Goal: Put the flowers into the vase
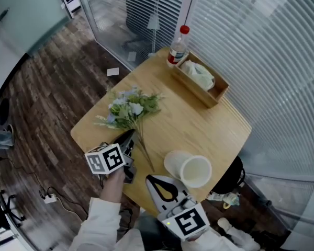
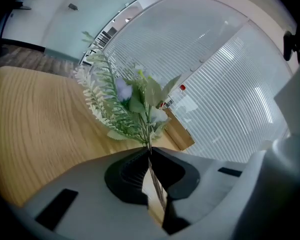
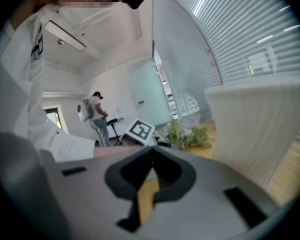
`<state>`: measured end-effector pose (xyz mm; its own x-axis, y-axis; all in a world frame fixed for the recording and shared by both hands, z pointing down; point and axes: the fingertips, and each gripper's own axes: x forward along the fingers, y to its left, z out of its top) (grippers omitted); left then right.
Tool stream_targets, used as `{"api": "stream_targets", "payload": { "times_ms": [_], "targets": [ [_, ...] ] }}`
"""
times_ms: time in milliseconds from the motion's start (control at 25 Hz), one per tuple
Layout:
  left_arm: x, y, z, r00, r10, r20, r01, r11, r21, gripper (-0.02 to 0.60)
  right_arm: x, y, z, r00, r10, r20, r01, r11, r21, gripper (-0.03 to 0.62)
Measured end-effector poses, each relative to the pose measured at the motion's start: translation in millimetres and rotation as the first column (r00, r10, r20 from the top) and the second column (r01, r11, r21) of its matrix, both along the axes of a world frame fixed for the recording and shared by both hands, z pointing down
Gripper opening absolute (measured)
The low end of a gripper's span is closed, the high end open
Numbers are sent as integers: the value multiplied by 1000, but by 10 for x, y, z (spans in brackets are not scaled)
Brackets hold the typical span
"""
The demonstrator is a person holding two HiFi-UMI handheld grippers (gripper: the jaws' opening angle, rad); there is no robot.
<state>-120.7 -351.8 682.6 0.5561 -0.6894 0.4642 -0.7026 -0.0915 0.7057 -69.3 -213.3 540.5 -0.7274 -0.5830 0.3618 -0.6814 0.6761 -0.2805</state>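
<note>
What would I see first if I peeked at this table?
A bunch of flowers lies on the left side of the round wooden table, its stems pinched in the left gripper. To its right, at the table's near edge, is a white vase with no flowers in it yet.

A pale wooden table (image 1: 199,120) with rounded corners stands on dark plank flooring; a bunch of flowers (image 1: 130,107) lies toward its left corner, blooms pointing to the far corner; a white vase (image 1: 188,167) sits by the near right edge, its open mouth showing; a wooden box (image 1: 192,86) lies along the far right edge; a red-capped bottle (image 1: 178,48) stands at the far corner, just beside the box's end.
</note>
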Motion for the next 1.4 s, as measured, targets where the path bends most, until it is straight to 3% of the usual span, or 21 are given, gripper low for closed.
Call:
{"api": "stream_targets", "payload": {
  "times_ms": [400,840,1160,1400],
  "targets": [
    [-3,126,-237,999,-10,38,7,996,87,14,125,80,-136,1000,9,4,-10,999,37,12],
    [-38,266,-848,998,-33,54,20,973,232,13,236,227,-420,1000,15,3,-15,994,110,12],
    [-12,312,-1547,998,-40,51,19,932,361,14,289,267,-744,1000,15,5,-15,984,179,12],
    [85,382,-2107,1000,-24,14,15,882,472,13,423,236,-1037,999,45,10,-46,967,251,12]
  ]
}}
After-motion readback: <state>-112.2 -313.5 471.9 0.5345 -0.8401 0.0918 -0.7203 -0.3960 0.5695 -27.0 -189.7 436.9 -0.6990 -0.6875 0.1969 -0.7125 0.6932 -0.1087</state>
